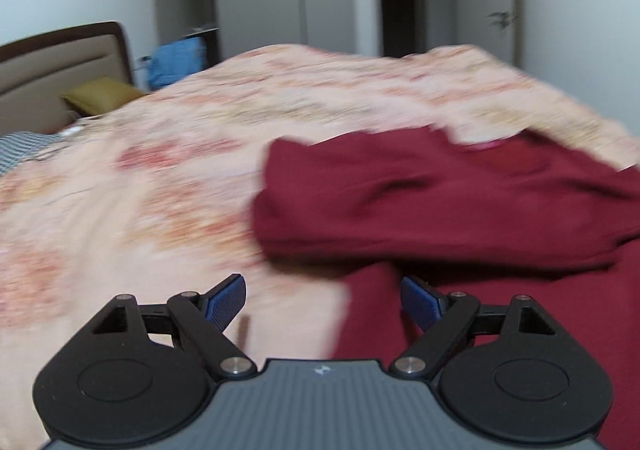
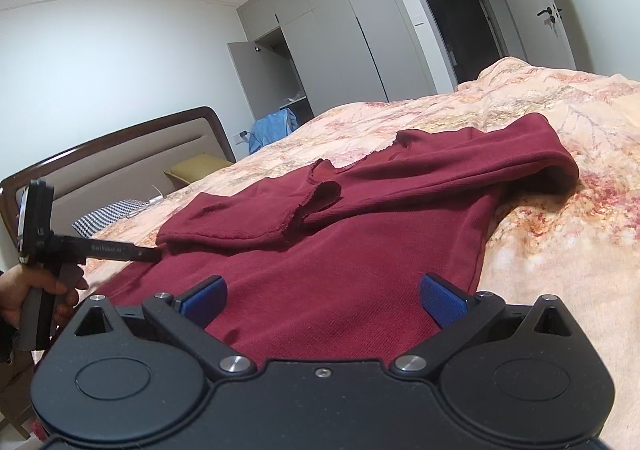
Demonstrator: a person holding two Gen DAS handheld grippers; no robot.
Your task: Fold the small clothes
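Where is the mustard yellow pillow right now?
The mustard yellow pillow lies at the head of the bed in the right wrist view, left of centre, against the padded headboard, beside the blue cloth.

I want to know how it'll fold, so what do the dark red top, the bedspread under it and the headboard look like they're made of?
Dark red top: likely a soft, matte cotton knit; fine ribbed texture, raw-looking sleeve edge, limp drape.
Bedspread: probably printed, matte quilted cloth; floral pattern, puffy creases.
Headboard: apparently glossy dark wood framing a smooth beige padded panel, perhaps leatherette.
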